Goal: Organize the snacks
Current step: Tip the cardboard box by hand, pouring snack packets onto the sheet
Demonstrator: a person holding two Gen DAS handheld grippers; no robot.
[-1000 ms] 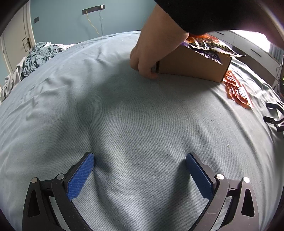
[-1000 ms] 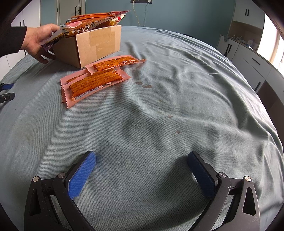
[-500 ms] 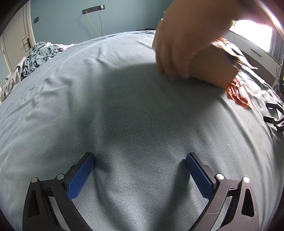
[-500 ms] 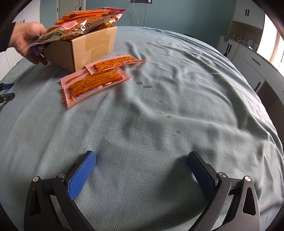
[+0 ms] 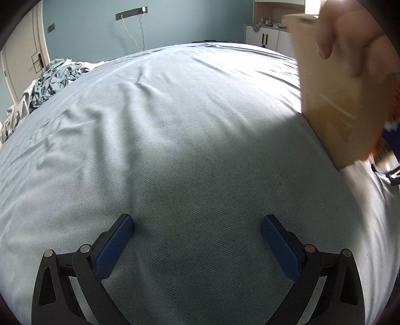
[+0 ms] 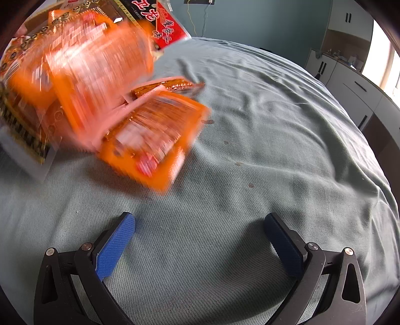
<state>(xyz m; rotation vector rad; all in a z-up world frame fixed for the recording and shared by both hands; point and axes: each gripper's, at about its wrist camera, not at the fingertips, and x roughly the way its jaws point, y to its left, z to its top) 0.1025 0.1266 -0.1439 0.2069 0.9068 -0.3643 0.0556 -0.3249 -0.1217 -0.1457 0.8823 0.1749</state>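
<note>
Snack packets (image 6: 82, 82), orange and blurred with motion, spread across the far left of the right wrist view, above the bed sheet (image 6: 250, 150). One orange packet (image 6: 155, 140) blurred nearest the middle, low over the sheet; whether touching it, cannot tell. Red-and-black packet (image 6: 160, 22) with white lettering at the top, sharper than the rest. Two flat strips in pink wrappers (image 6: 170, 86) partly hidden behind the blurred packets, lying on the sheet. Small brown spots (image 6: 250, 185) dotted across the fabric toward the right. Right gripper (image 6: 200, 247) low and near, blue pads set wide apart, nothing between them, resting over bare sheet. In the left wrist view, cardboard box (image 5: 332, 100) tilted at the far right edge, gripped from above by a bare hand (image 5: 355, 37), fingers curled over its side; lower corner close to the sheet, contact unclear. Streaks of orange just right of the box at the frame edge. Left gripper (image 5: 197, 245) also spread wide and empty, well apart from the box. Crumpled blue cloth (image 5: 52, 82) piled at the far left; white cabinets (image 5: 270, 37) against the far wall.
</note>
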